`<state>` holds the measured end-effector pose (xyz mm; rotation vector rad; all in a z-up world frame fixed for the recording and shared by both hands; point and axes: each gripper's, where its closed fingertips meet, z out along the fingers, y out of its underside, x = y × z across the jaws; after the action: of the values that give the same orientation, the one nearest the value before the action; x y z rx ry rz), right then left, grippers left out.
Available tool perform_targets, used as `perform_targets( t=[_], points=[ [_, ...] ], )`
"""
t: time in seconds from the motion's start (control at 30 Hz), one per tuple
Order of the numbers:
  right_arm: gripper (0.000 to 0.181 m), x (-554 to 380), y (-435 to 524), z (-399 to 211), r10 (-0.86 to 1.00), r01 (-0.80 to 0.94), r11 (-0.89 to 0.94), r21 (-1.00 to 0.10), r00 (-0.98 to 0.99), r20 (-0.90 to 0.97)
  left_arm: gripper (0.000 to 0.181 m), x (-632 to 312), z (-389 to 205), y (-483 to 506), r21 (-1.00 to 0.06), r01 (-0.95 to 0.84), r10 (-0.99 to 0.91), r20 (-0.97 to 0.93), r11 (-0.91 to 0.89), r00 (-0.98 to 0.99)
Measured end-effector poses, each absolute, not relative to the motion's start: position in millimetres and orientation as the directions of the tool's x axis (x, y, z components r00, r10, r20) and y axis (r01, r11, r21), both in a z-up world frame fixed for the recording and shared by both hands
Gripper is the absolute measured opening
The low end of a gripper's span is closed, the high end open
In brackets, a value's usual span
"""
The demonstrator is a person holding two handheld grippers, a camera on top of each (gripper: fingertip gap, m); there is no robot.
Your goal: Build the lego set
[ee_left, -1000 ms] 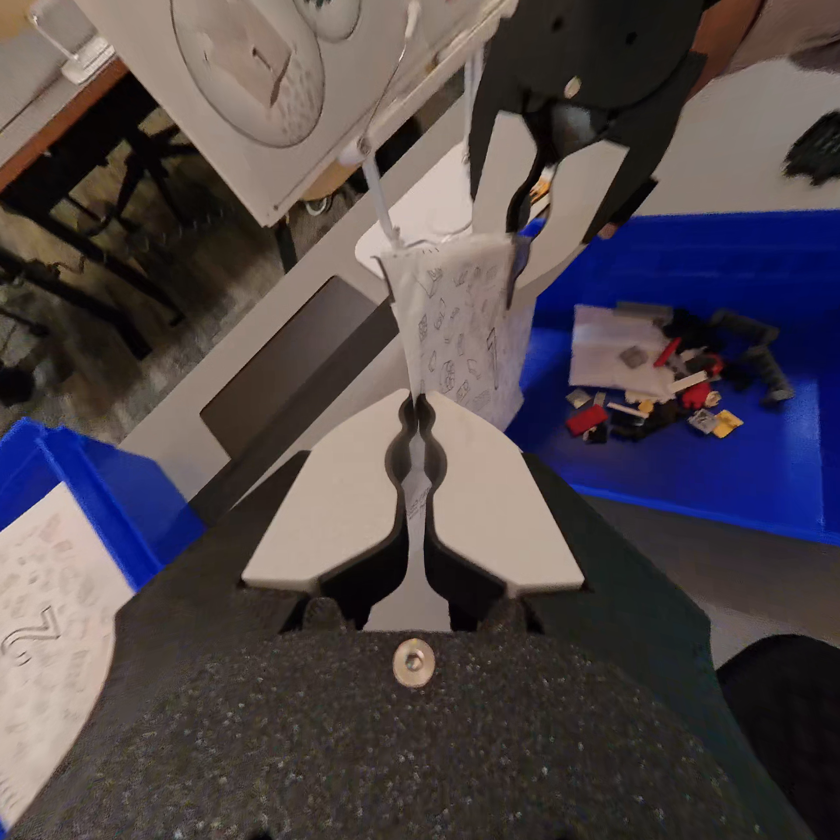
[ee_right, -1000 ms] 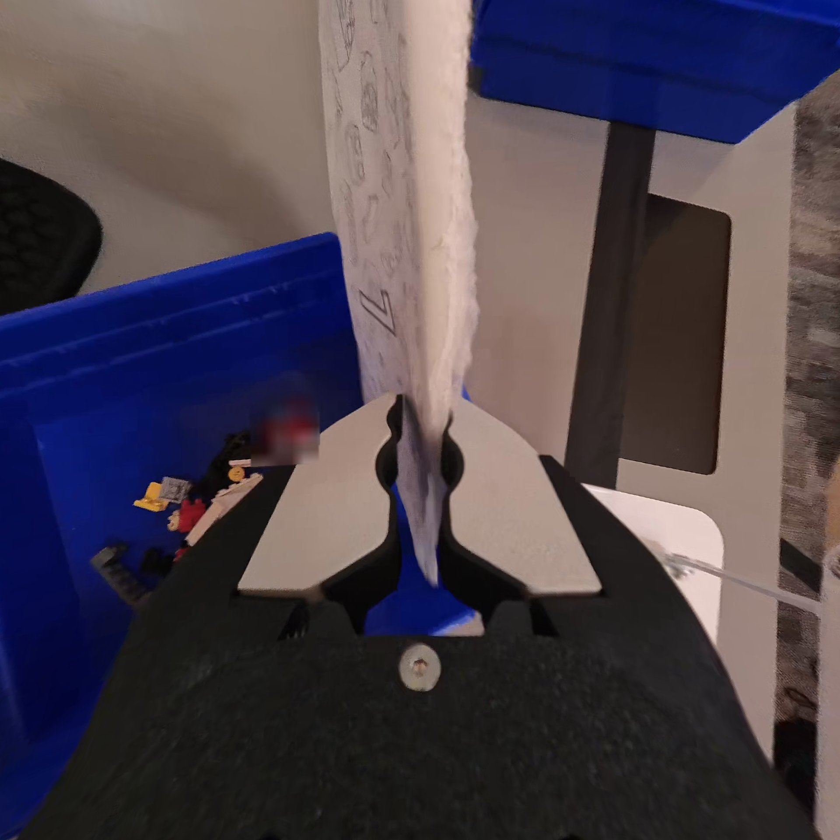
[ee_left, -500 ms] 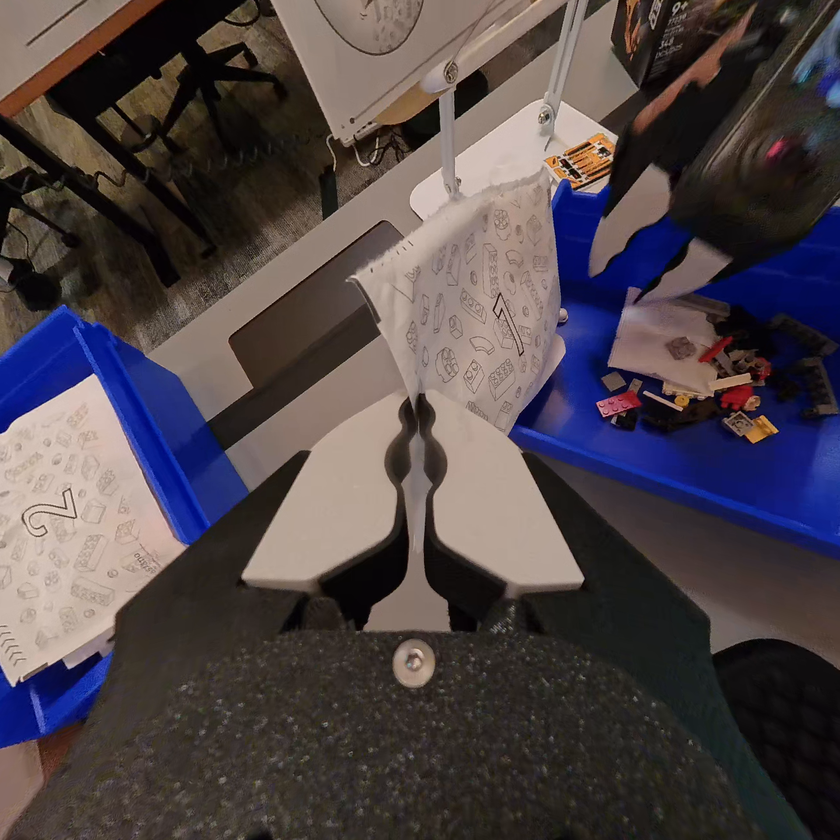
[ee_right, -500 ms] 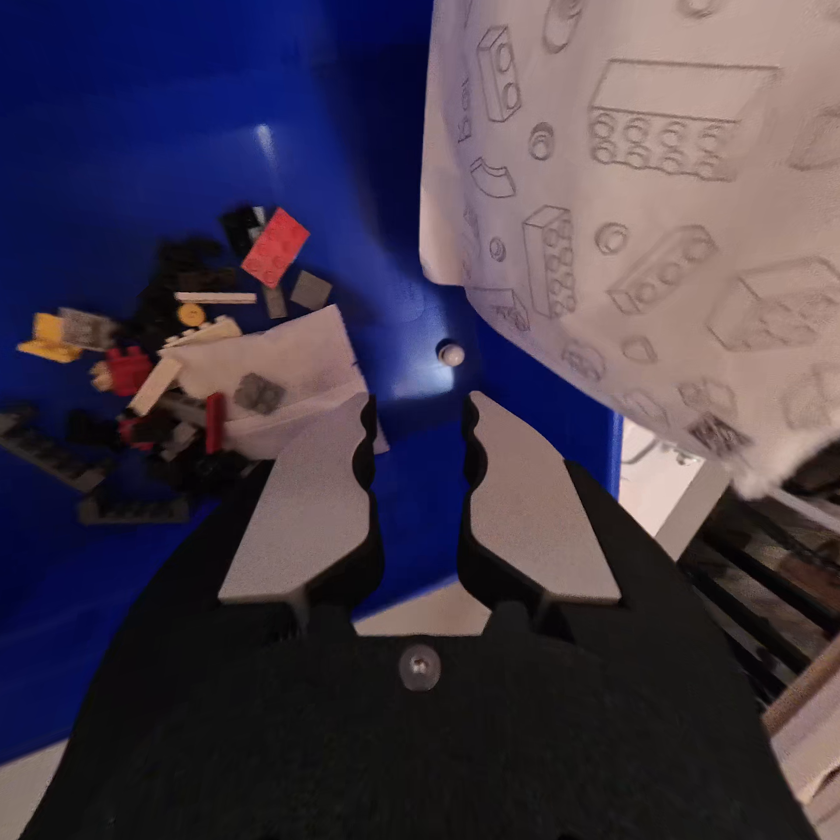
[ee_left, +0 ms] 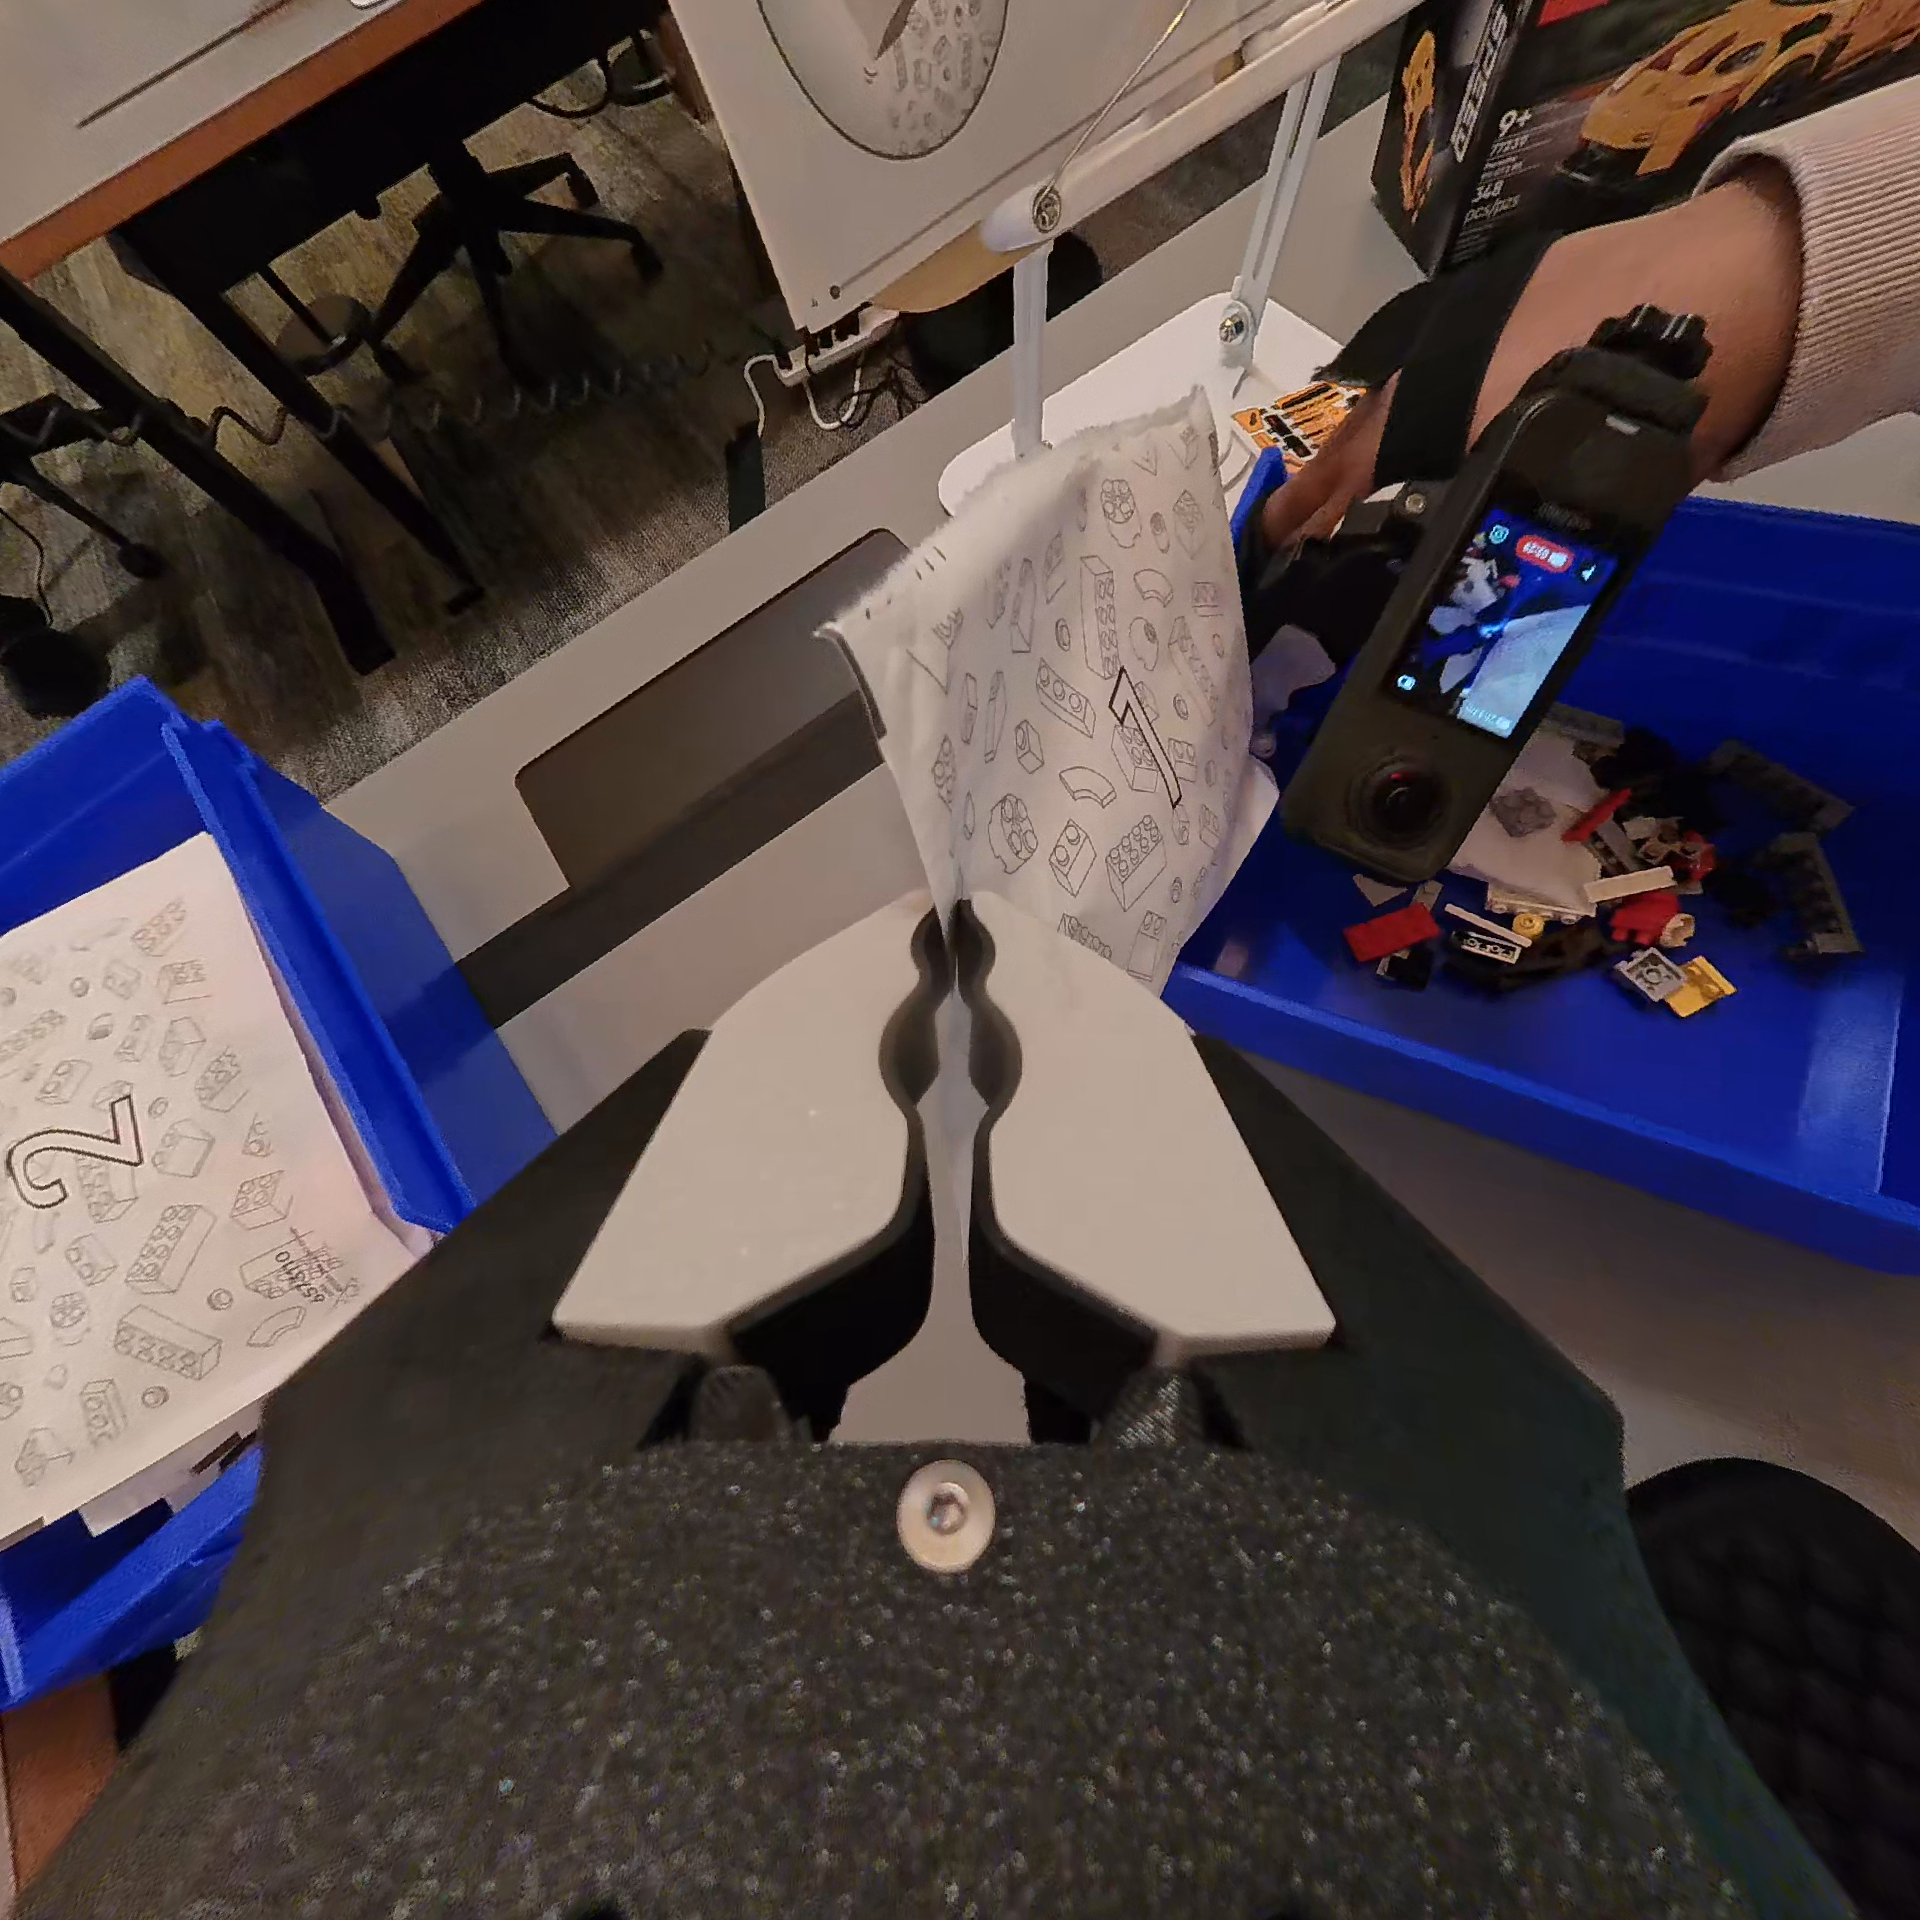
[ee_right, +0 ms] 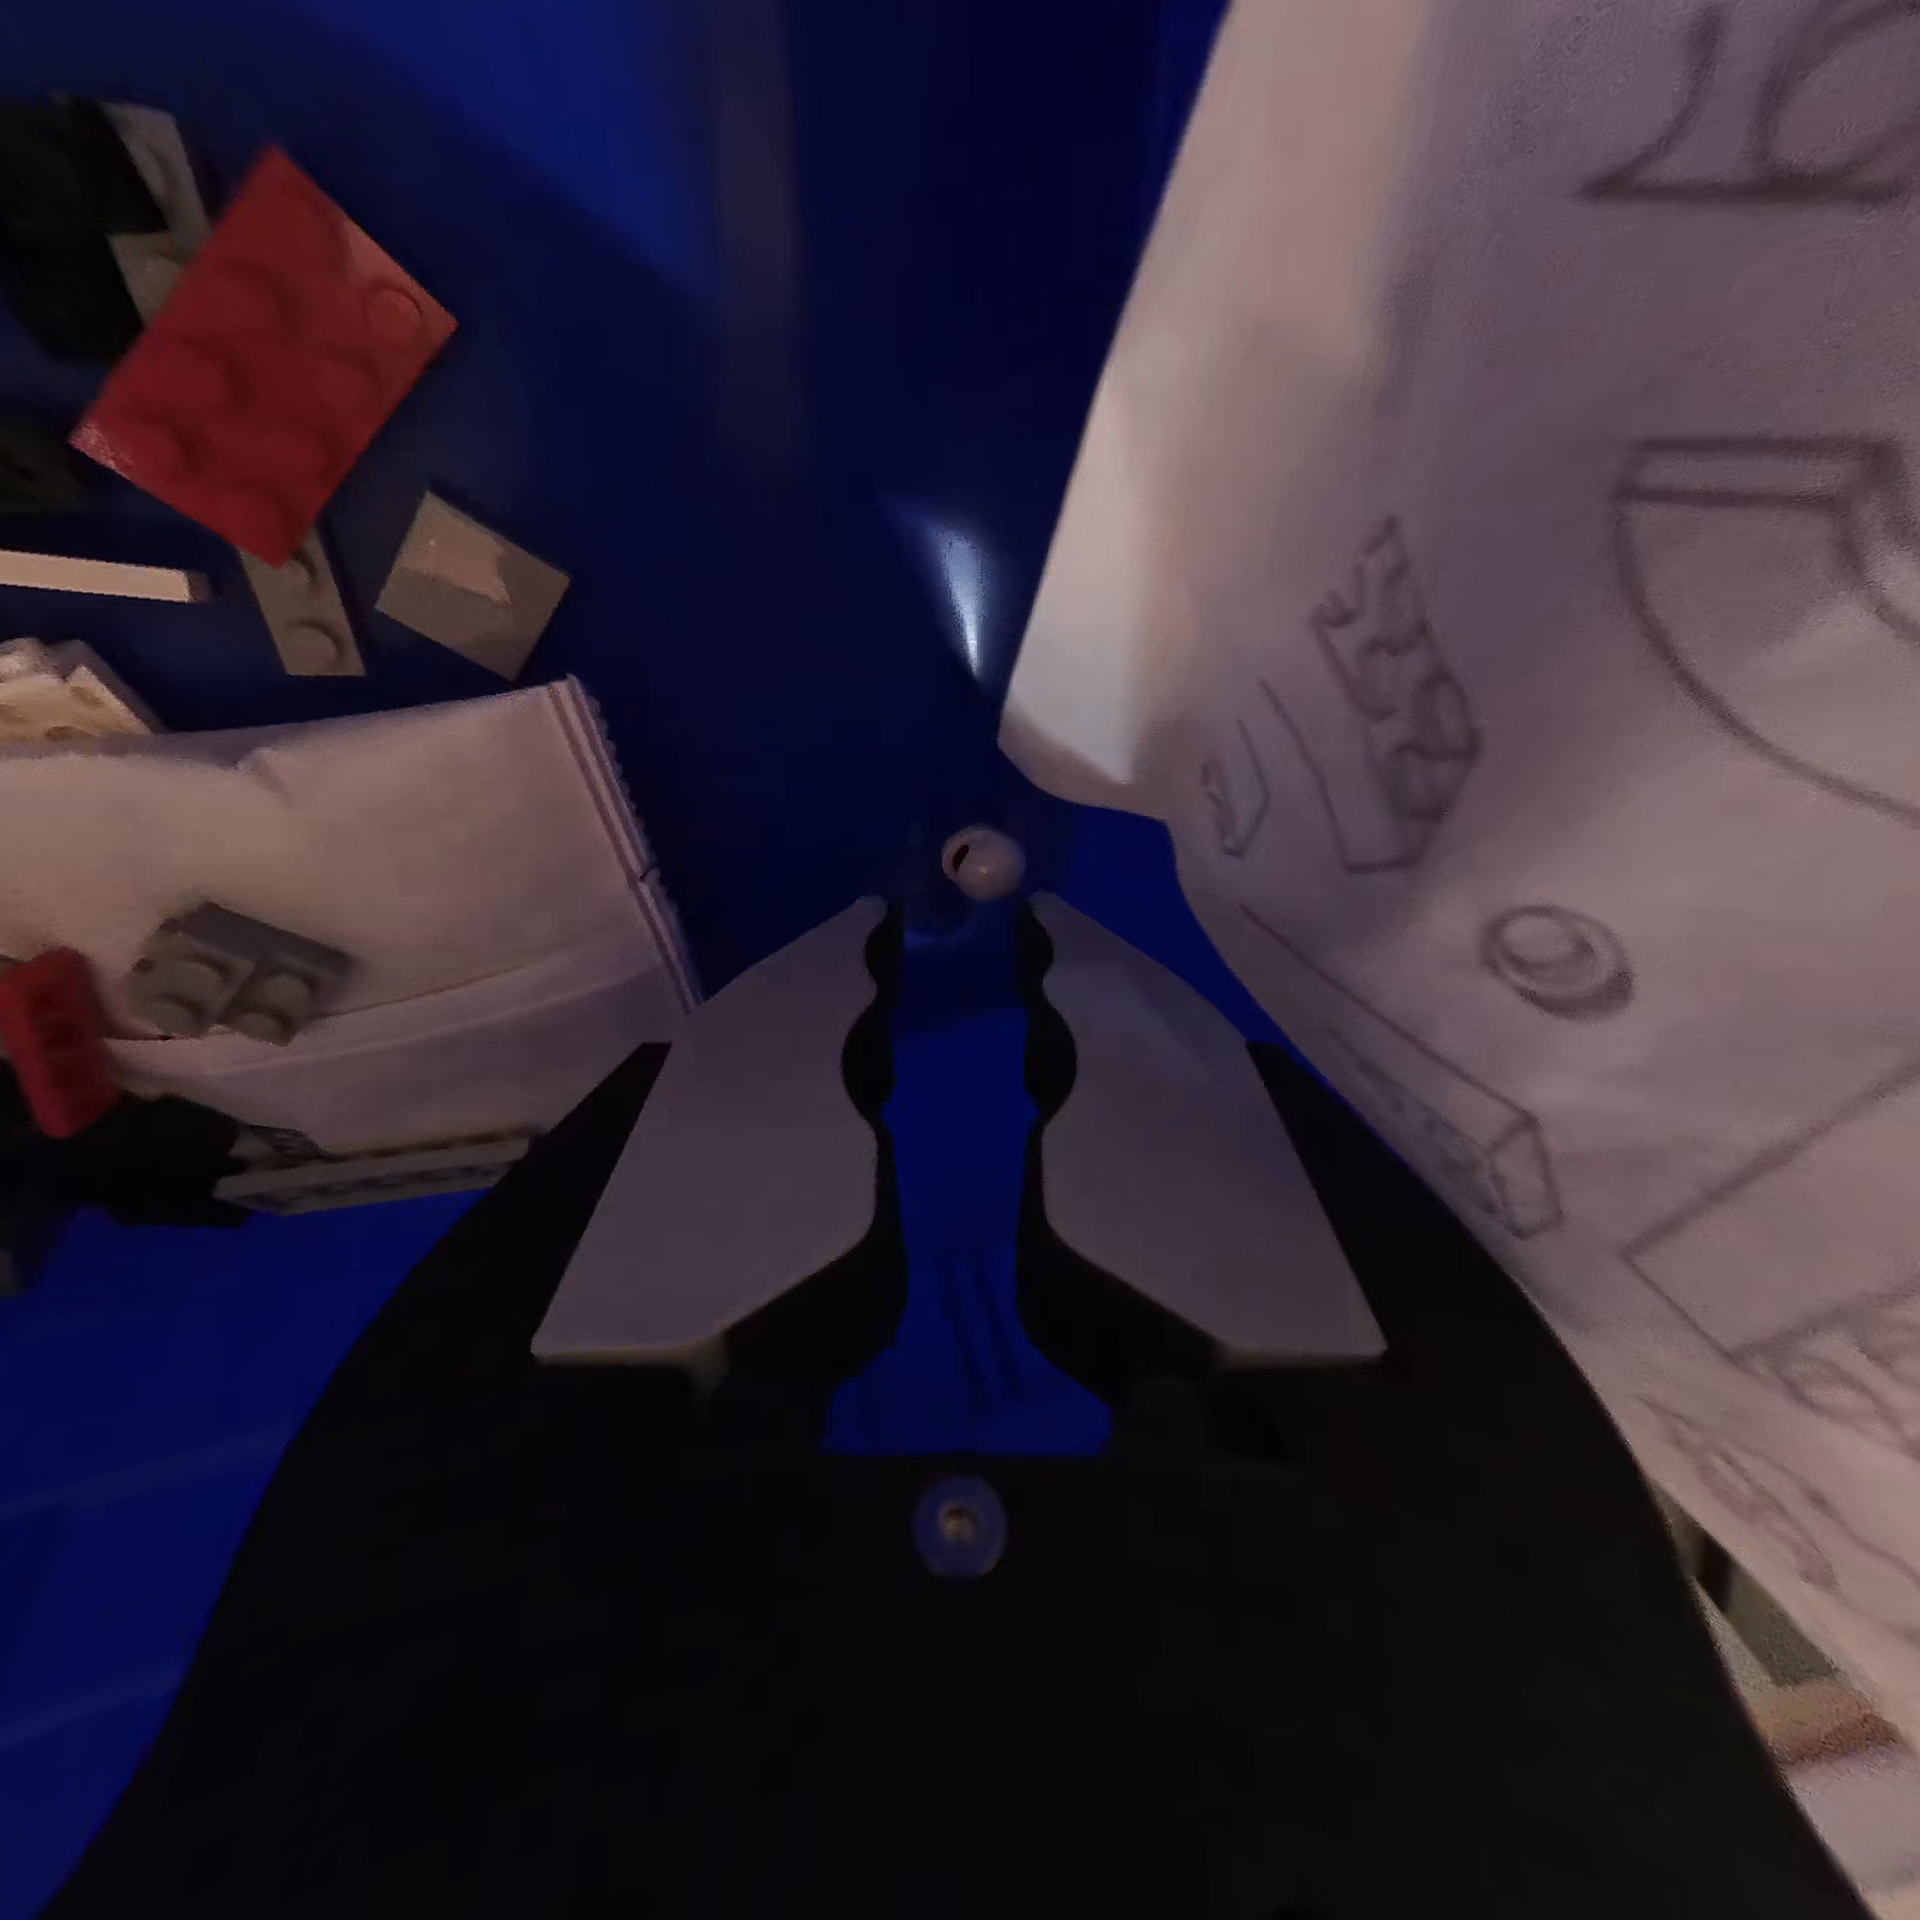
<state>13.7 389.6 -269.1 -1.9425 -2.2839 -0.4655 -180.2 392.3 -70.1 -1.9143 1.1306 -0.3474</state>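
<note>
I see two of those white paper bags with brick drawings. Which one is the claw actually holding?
The torn-open paper bag standing up between the bins, pinched in the left claw. The other bag lies flat in the blue bin on the left, untouched.

Grey table (ee_left: 665,914) bears two blue bins (ee_left: 1558,1122).

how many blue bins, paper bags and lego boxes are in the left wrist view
blue bins: 2, one at left and one at right
printed paper bags: 2, one in the left tongs at, one in the left bin
lego set box: 1
total: 5
</note>
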Motion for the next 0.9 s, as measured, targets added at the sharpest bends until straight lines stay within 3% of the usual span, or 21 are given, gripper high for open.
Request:
perform_targets(
  t=[0.27, 0.67, 0.9],
  points=[
    [0.019, 10, 395, -270, 0.920, 0.958, 0.152, 0.243, -0.227, 0.320, 0.000, -183, -70, 394, -0.799, -0.564, -0.823, -0.168, -0.209, 0.543],
    [0.015, 12, 396, -271, 0.932, 0.951, 0.169, 0.258, -0.239, 0.271, 0.000, -188, -72, 394, -0.803, -0.558, -0.825, -0.160, -0.211, 0.543],
    [0.013, 14, 344, -229, 0.971, 0.982, 0.167, 0.086, -0.178, 0.158, 0.000, -183, -68, 388, -0.803, -0.565, -0.836, -0.168, -0.191, 0.522]
  ],
)
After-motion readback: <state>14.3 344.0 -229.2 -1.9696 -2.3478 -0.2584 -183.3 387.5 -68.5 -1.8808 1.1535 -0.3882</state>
